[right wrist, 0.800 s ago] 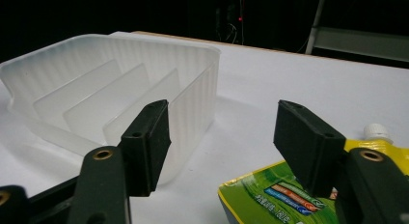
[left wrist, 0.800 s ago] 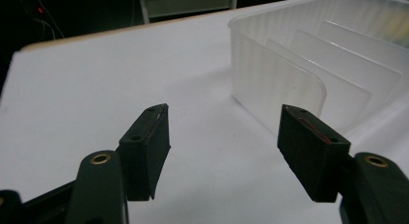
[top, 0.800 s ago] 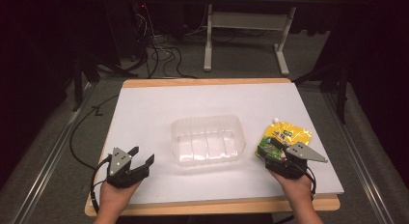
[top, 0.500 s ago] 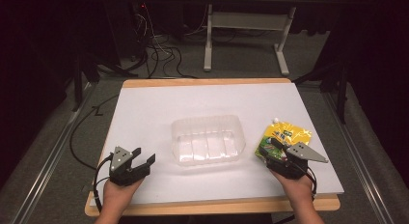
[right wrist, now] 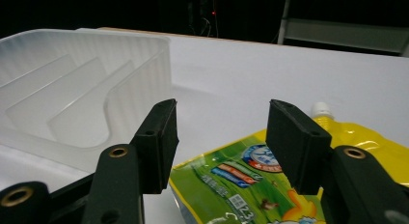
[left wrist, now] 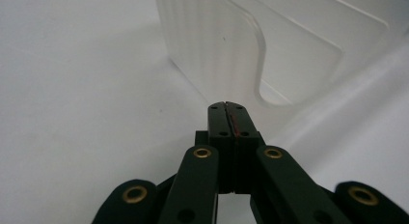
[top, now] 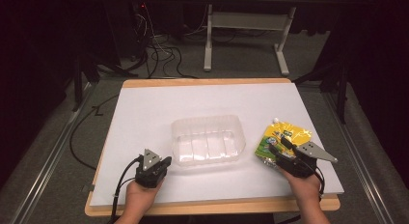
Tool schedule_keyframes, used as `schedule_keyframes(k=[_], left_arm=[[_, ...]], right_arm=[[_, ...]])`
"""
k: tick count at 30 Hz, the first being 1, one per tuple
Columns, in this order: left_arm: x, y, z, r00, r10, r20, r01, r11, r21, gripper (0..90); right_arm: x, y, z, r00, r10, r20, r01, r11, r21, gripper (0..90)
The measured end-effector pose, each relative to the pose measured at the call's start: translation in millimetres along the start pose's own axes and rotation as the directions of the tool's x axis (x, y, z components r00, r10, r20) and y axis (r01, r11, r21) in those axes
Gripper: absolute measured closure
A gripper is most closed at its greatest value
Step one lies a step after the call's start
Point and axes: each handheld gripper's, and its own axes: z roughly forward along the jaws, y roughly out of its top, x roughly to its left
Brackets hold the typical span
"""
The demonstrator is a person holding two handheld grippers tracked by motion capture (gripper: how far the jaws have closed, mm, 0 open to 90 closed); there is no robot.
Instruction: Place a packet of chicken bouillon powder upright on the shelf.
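a clear tray (top: 208,139) sits mid-desk (top: 144,108) on the white top. the left gripper (top: 155,169) rests near the desk's front edge, just beside the tray's front-left corner, its jaws pressed together on nothing; in the left gripper view the tray (left wrist: 270,45) wall stands just past the tips. the right gripper (top: 279,153) has its jaws apart over the near end of a yellow-green pouch (top: 282,138), which lies flat right of the tray, white cap (right wrist: 322,109) pointing away.
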Motion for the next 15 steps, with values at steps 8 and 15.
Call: schedule_keyframes(k=[8, 15], left_arm=[[-0.3, 11.6, 6.2, 0.9954, -0.088, -0.039, 0.085, 0.9947, -0.058, 89.8], [-9.0, 1.0, -21.6, 0.9996, -0.008, 0.026, 0.009, 0.9993, -0.036, 65.5]], right_arm=[[-11.0, -3.2, -5.9, 0.9988, 0.034, 0.034, -0.034, 0.999, 0.001, 46.1], [-14.5, -2.8, -15.2, 0.9982, 0.037, 0.047, -0.036, 0.999, -0.017, 46.9]])
